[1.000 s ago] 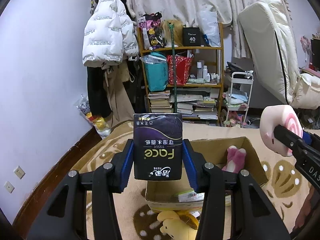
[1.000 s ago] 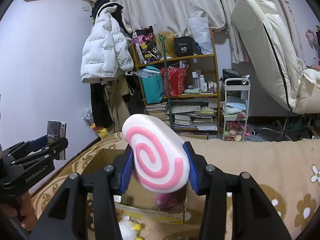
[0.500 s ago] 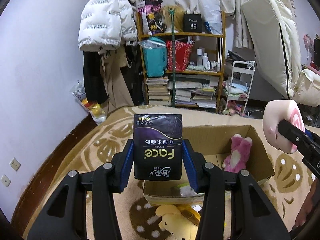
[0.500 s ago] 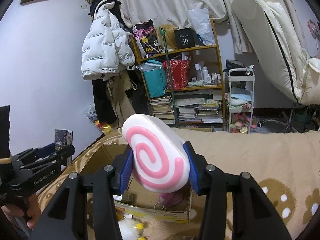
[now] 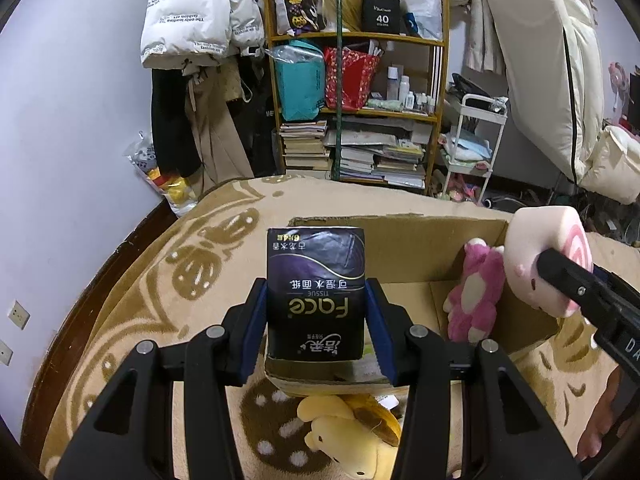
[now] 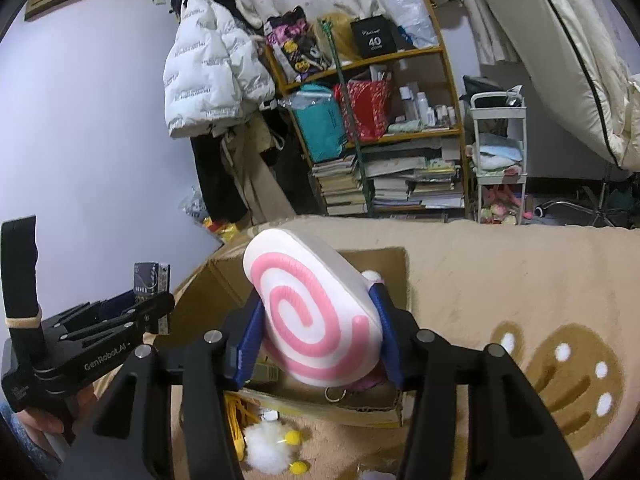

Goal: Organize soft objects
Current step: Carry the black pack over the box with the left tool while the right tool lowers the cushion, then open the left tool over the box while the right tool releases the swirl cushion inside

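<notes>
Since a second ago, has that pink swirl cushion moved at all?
Yes. The swirl cushion, between the right tool's opening jaws, has come down toward the cardboard box; the bookshelf behind now sits higher above it.

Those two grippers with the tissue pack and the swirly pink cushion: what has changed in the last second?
Both have tipped downward toward the cardboard box, so more of its inside shows, including the pink plush toy. The left gripper stays clamped on the tissue pack. The right gripper has the swirl cushion between its jaws, which are opening. The yellow plush has not moved.
</notes>
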`<state>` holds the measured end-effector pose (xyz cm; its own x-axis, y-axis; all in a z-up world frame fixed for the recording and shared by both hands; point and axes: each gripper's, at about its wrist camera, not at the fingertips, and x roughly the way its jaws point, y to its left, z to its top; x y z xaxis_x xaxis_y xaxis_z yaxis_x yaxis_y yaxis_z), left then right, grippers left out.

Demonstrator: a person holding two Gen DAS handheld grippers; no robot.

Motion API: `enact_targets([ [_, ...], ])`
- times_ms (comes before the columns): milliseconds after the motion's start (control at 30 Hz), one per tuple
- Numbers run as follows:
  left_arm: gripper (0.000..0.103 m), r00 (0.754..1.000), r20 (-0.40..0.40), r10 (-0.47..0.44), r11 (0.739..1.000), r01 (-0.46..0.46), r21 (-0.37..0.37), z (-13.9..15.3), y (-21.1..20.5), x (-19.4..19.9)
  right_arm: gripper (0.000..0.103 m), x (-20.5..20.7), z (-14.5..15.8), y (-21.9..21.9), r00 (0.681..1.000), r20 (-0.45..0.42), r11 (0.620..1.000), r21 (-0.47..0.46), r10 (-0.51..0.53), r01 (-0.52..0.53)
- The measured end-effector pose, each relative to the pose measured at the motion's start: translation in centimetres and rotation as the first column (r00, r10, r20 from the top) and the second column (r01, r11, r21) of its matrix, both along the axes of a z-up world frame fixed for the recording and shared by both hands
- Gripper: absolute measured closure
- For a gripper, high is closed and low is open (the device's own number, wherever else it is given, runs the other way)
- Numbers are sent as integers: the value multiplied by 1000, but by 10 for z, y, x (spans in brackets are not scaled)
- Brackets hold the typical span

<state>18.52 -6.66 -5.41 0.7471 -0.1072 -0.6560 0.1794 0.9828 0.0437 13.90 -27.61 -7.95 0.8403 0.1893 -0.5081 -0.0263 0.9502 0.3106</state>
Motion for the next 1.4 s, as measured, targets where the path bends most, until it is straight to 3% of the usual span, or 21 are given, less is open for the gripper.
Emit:
enact_targets([
  [233,57,1000,-19,1,999,-1,35,-8,-3,2,44,4,-10,12,999,-28,998,-38,39,-41],
  [367,48,1000,-7,12,999,-12,50,-9,-4,2,42,6,-15,14,998,-44,998,-47,37,-39],
  [567,46,999,-25,21,998,-20,53,-10,-1,3,40,8,-21,11,997,-64,999,-28,32,-34],
  [633,42,999,-34,29,998,-27,57,-10,1,3,38,9,-22,10,997,-68,999,-21,32,-34],
  [700,27,999,-29,40,998,-38,59,-9,4,2,37,10,-23,10,997,-74,999,-19,32,-33],
  [800,16,998,-11,59,996,-58,73,-6,7,-1,36,12,-25,11,995,-88,999,-15,39,-40],
  [900,12,998,-10,67,995,-66,74,-4,9,-2,35,14,-26,12,994,-99,999,-13,46,-47],
  [1000,11,997,-10,73,995,-72,76,-3,11,-3,29,14,-27,13,994,-102,999,-21,47,-49],
  [1100,10,997,-7,79,992,-78,98,-4,12,-3,14,14,-24,12,996,-74,999,-12,42,-43],
  [1300,9,997,-11,80,990,-79,118,-5,15,-8,11,11,-16,11,998,-55,999,-22,37,-38],
  [1400,9,997,-5,82,988,-80,129,-3,18,-15,2,5,-10,12,998,-47,999,-36,32,-33],
])
